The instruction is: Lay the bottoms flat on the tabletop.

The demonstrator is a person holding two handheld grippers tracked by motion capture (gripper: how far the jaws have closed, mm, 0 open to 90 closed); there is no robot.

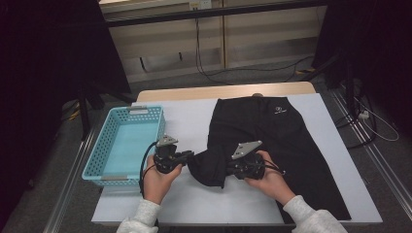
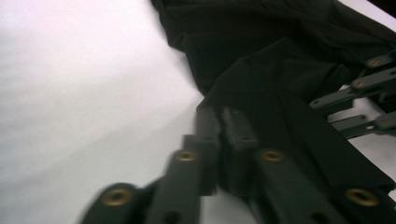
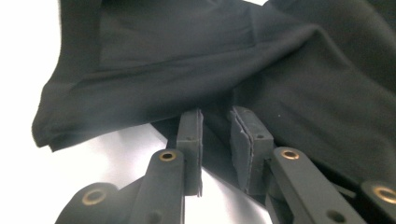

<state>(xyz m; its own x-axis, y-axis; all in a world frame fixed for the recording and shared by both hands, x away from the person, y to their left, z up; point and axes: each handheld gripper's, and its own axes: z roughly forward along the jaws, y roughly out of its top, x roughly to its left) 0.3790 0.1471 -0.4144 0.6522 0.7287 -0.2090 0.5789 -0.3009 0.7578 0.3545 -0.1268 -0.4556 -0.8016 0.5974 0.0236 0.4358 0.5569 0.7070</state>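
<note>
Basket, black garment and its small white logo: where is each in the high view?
Basket [image 1: 145, 112], high view: far rim of the light blue basket.
Black garment [image 1: 286, 145], high view: flat middle of the cloth.
White logo [image 1: 280, 111], high view: the small print near the garment's far edge.

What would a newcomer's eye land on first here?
The black garment spread over the white table, with its near-left corner bunched up between the left gripper and the right gripper. Next, the light-blue basket at the table's left edge. In the right gripper view the jaws stand slightly apart at the fabric's edge.
</note>
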